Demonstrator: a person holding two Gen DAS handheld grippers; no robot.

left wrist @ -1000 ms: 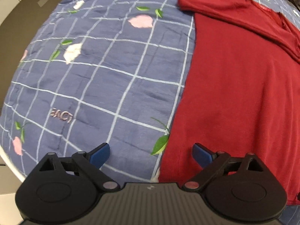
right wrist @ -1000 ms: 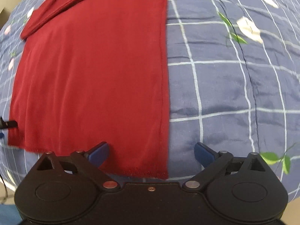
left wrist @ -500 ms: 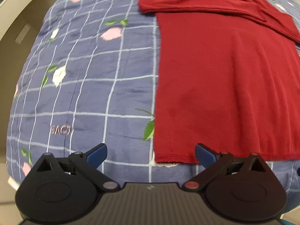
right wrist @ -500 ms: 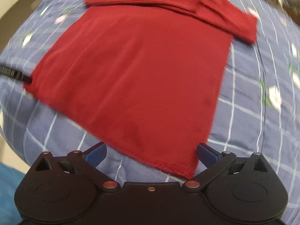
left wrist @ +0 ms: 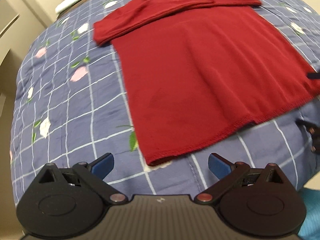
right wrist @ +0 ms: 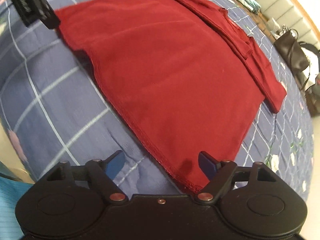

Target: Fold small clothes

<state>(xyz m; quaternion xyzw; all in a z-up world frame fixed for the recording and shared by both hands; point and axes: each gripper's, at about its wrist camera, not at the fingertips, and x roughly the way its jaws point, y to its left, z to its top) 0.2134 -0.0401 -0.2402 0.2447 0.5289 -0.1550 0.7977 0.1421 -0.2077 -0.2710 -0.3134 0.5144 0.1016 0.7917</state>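
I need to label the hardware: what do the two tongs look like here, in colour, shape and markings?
Both the left tongs and right tongs have matte black bodies with two round lobes, triangular cut-outs, angled black linkage bars with reddish-silver rivets, and blue fingertips. The left body is ribbed, with a small pale logo.

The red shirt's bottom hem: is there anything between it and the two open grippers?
Nothing visible. The left gripper and right gripper are both open, right at the corners of the red shirt; only blue checked bedding lies there.

Black left gripper (left wrist: 161,165) and right gripper (right wrist: 161,163): blue fingertip pads, round housings, silver and red pivot screws.
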